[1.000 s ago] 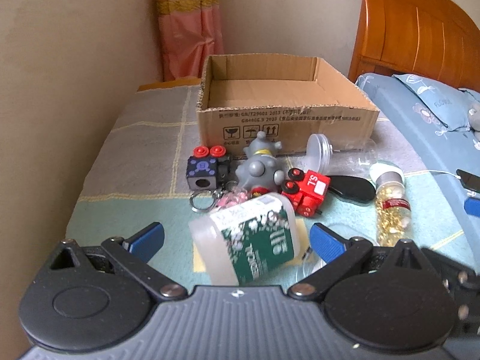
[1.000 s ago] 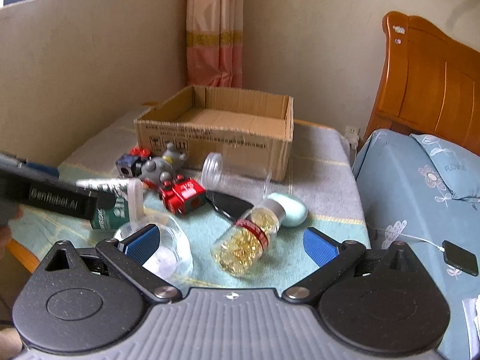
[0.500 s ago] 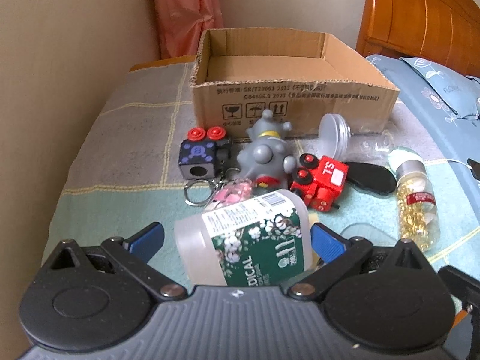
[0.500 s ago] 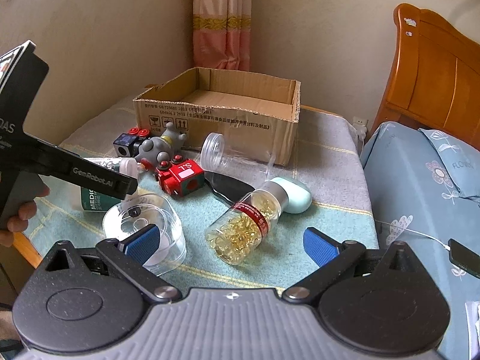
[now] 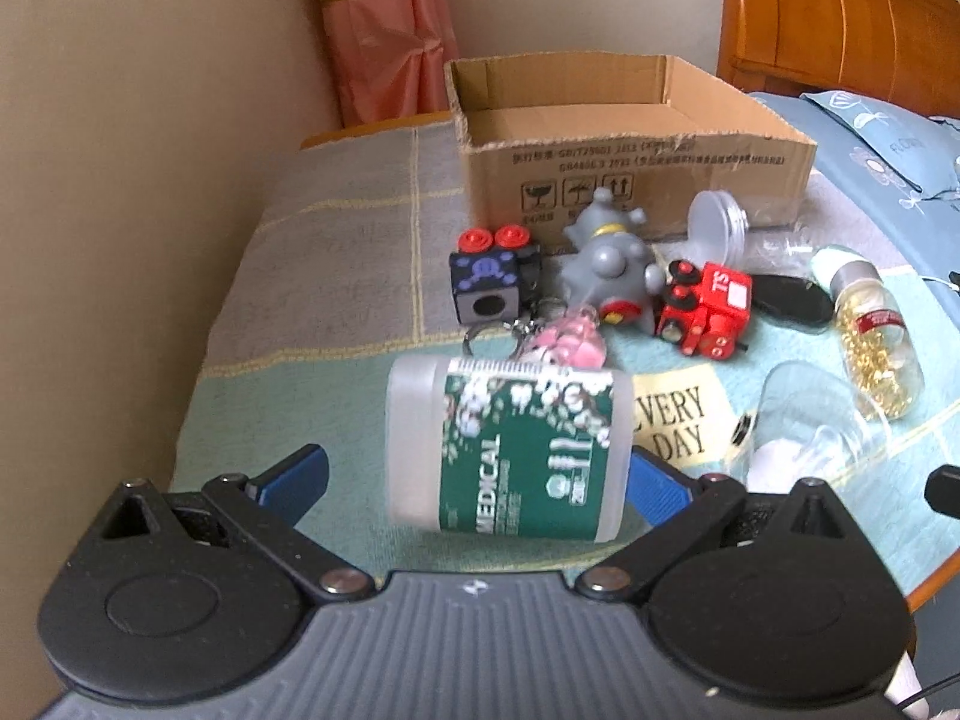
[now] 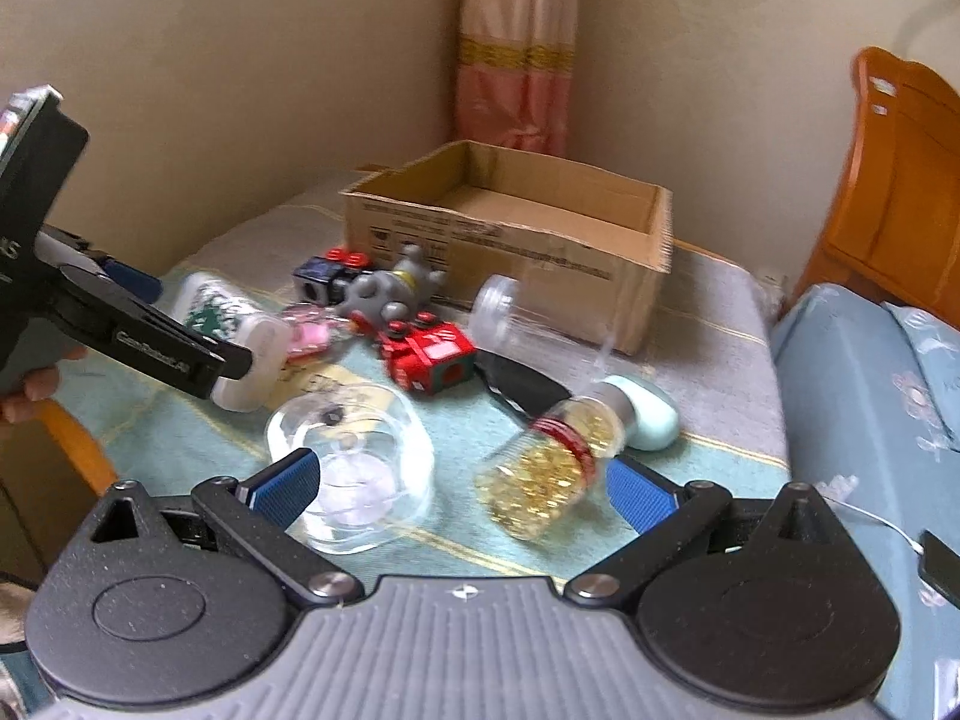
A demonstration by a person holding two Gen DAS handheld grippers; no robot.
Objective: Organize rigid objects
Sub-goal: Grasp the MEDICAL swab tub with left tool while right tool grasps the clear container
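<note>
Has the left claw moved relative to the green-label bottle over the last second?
Yes. The left claw has closed in on the green-label bottle, which now lies between its open fingers; the cardboard box behind also looms larger.

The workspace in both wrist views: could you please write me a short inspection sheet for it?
Surface: patterned cloth over a wooden-edged table.
Job's things: cardboard box open, looks empty; medical bottle on its side between the left claw's fingers; capsule bottle, red toy, grey figurine, cube toy lying loose.
Clutter: pink keychain, clear jar, black case.
Grippers: left claw open around the bottle; right claw open, empty.
Cables: thin white cable on the bed.
Surroundings: curtain, wooden headboard, blue bedding.
</note>
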